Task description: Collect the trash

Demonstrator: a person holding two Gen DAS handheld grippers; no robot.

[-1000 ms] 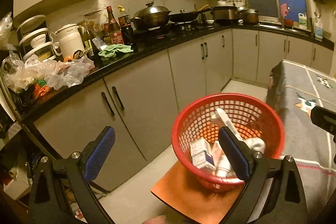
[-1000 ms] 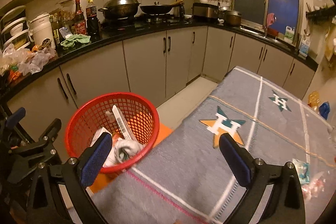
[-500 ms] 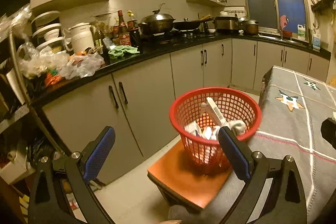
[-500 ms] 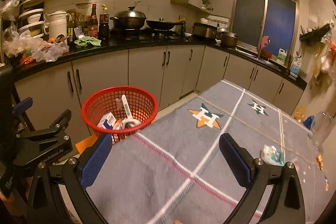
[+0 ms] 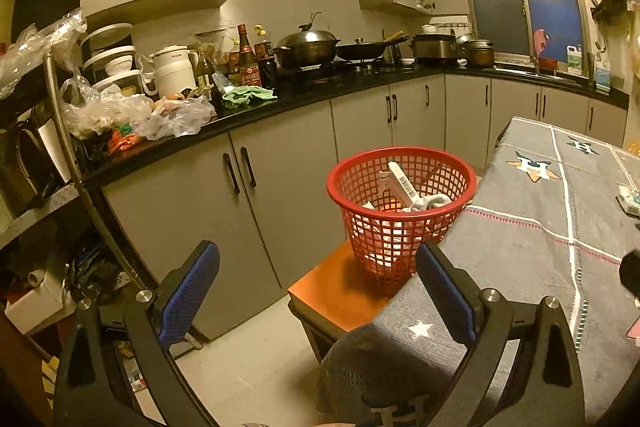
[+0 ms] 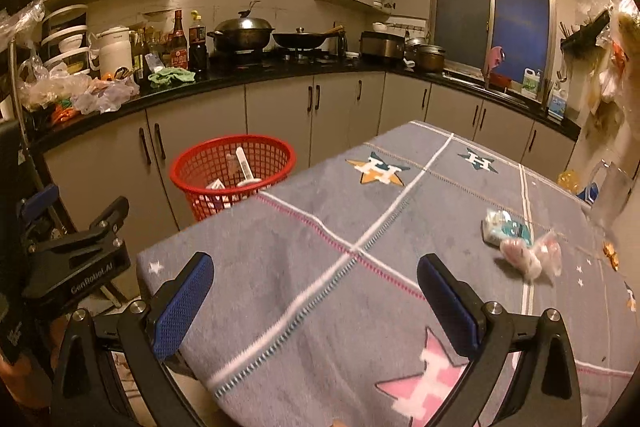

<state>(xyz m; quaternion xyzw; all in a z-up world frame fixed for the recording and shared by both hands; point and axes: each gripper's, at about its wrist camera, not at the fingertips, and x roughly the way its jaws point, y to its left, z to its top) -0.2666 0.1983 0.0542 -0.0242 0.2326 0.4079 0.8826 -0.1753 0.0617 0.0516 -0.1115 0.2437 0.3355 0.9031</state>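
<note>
A red mesh basket (image 5: 400,215) holding several pieces of trash stands on an orange stool (image 5: 340,291) beside the table; it also shows in the right wrist view (image 6: 232,175). A teal-and-white packet (image 6: 506,231) and a crumpled clear wrapper (image 6: 528,259) lie on the grey star-patterned tablecloth (image 6: 320,227) at the right. My left gripper (image 5: 320,303) is open and empty, back from the basket. My right gripper (image 6: 316,303) is open and empty, over the table's near end. The left gripper's body (image 6: 76,267) shows at the left of the right wrist view.
Grey cabinets (image 5: 280,187) under a black counter (image 5: 320,87) crowded with bags, bottles and pans run along the left and back. A metal shelf rack (image 5: 60,147) stands at the far left. A clear jug (image 6: 612,195) stands at the table's right edge.
Both grippers have pulled back and away from the basket, which now looks smaller and farther. The right gripper's view has swung over the table, bringing the packet and wrapper into sight.
</note>
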